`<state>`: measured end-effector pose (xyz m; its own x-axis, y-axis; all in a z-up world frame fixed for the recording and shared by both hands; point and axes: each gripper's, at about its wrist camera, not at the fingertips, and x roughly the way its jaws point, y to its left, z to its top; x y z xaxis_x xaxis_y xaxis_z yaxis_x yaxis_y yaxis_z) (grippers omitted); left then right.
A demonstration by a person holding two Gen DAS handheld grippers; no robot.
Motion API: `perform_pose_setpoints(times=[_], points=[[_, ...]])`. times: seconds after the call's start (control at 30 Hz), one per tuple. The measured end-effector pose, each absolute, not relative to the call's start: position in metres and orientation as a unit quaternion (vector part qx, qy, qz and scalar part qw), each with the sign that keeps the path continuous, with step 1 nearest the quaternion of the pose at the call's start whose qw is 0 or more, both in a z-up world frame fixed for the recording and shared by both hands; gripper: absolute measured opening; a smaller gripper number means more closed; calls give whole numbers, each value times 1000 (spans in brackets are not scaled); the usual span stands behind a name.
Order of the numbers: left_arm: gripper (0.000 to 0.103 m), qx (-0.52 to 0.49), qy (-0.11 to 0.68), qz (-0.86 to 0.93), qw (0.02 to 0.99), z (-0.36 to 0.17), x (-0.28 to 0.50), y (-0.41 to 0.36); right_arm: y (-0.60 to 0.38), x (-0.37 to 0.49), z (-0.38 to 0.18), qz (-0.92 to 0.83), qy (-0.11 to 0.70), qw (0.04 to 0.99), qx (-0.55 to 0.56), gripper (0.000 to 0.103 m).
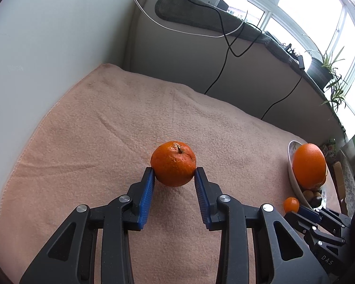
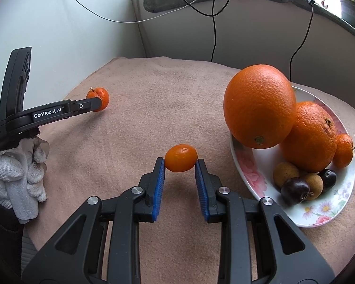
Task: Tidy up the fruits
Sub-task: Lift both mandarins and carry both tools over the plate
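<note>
Up close, the right gripper (image 2: 180,163) is clamped on a small mandarin (image 2: 181,157), lifted just off the pink towel (image 2: 153,90). The left gripper (image 1: 174,172) is pinching a stemmed tangerine (image 1: 173,163) between its blue pads, also over the towel, held by a white-gloved hand (image 2: 19,177). To the right sits a floral plate (image 2: 246,165) with a big orange (image 2: 260,105), more citrus and some small brown and dark fruits. Cables hang down the wall behind.
</note>
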<state>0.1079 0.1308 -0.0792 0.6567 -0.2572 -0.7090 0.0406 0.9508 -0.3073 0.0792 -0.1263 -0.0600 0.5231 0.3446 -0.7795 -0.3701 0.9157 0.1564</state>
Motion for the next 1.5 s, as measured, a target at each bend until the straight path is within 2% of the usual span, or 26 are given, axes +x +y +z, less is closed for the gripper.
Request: perform_pose_setpoints(times=[0.63, 1.13, 1.5], points=[[32, -128, 400, -89, 903, -76, 95, 119, -135, 74, -56, 207, 434, 877, -11, 27], [32, -138, 354, -161, 911, -29, 61, 84, -161, 61, -21, 201, 398, 895, 3, 27], [32, -130, 339, -216, 906, -13, 60, 39, -213, 60, -1, 158, 377, 912, 18, 27]])
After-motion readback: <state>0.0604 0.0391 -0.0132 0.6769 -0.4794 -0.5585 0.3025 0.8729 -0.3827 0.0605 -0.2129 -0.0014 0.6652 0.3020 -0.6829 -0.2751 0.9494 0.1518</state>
